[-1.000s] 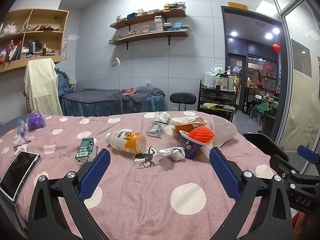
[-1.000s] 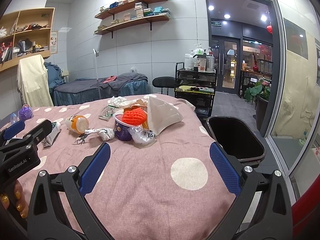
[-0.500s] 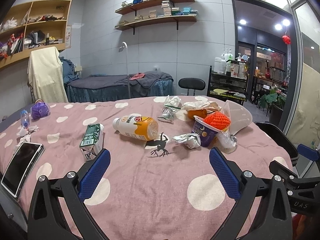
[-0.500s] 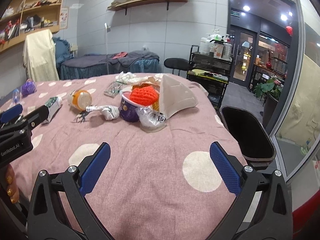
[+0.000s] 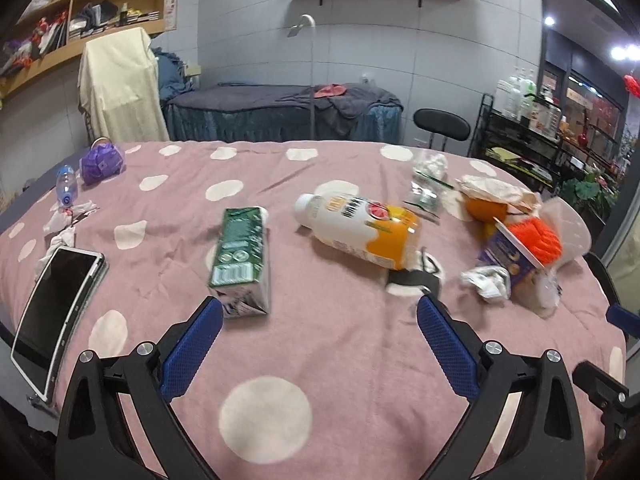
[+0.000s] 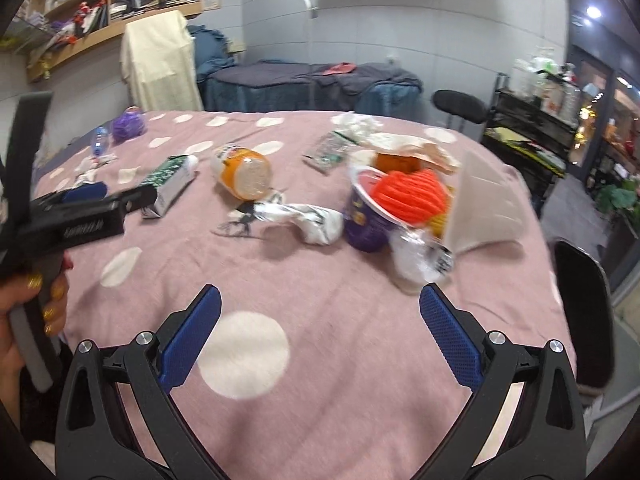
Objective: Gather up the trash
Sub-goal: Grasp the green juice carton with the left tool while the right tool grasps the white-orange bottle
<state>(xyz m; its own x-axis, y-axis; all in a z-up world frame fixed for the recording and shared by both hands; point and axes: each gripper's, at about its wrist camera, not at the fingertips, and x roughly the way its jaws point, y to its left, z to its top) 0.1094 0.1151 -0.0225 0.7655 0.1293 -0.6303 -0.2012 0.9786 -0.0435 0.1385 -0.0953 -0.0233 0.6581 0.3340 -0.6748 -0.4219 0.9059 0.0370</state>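
Only the left view shows the tablet [image 5: 56, 300] at the table's [image 5: 340, 360] left edge (both grippers [image 5: 316, 340] [image 6: 320, 332] gape empty), while the cup [image 6: 370, 220] holds orange netting [image 6: 412, 196].

Bare pink cloth [image 5: 344, 344] in front of the green carton [image 5: 240, 256]: open room there for either gripper. Just right of the carton, the orange bottle [image 5: 360, 232] lying on its side, a narrow lane of cloth between them. Farther right of the carton, a tight cluster: crumpled wrapper [image 5: 486, 282], purple cup [image 6: 366, 220] with orange netting, white plastic piece [image 6: 488, 204], no clear gap among them. Left of the carton, a tablet [image 5: 56, 300] near the edge. Beyond the carton, open cloth. Far right of the carton, off the table, the black bin [image 6: 584, 312].
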